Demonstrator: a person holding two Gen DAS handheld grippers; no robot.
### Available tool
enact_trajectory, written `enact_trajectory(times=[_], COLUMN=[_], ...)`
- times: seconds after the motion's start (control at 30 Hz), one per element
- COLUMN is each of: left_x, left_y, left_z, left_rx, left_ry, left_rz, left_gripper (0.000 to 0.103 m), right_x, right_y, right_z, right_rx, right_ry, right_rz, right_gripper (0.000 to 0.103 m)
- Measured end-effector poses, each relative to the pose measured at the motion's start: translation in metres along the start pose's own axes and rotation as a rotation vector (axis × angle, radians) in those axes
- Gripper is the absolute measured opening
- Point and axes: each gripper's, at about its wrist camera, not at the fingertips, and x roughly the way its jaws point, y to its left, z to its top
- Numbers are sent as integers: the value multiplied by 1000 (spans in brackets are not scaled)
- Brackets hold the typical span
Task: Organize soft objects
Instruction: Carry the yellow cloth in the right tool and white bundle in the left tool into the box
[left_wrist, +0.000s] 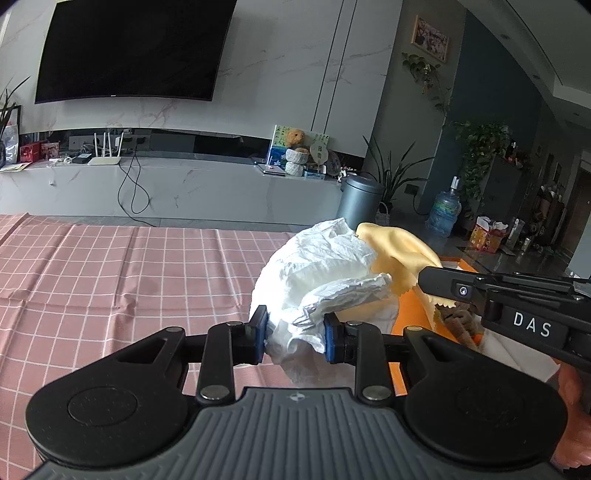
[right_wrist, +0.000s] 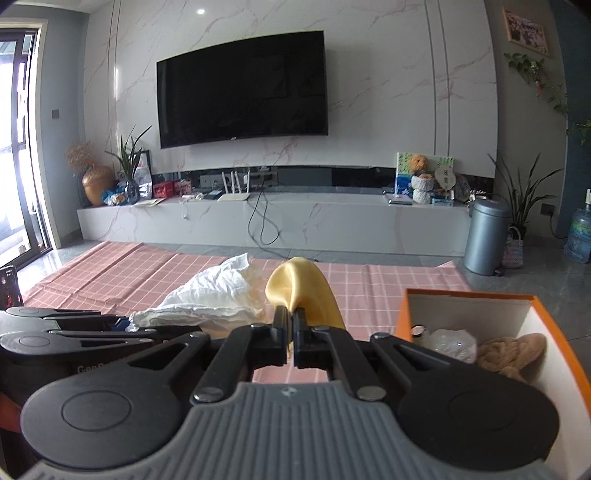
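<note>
My left gripper is shut on a crumpled white cloth and holds it above the pink checked tablecloth. My right gripper is shut on a yellow cloth, lifted beside the white cloth. In the left wrist view the right gripper comes in from the right, pinching the yellow cloth at its zigzag edge. An orange box with a white inside stands to the right and holds a brown knitted item and a clear plastic item.
The table edge runs along the far side of the cloth. Beyond it are a marble TV bench, a wall TV, a grey bin and a water bottle.
</note>
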Motion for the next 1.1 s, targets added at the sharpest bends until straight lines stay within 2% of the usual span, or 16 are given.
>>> enact_trajectory(times=[0.33,0.57,0.83,1.1], left_x=[-6,3,24,54], left_y=[-53,-89,-133,-169], left_z=[10,17,18,8], left_rx=[57,101,176,252], left_ry=[-39,-54,-42,23], left_rz=[-88,-141,-212,-273], left_gripper=[32,32,32,32], right_x=[-52,-75,-83,-73], right_y=[-40,-75,-115,-145], right_z=[5,4,-9,-24], right_rx=[24,53,102,168], right_ry=[-83,-105,-58,11], right_rz=[-83,-160,-247,-281], right_gripper=[0,0,0,0])
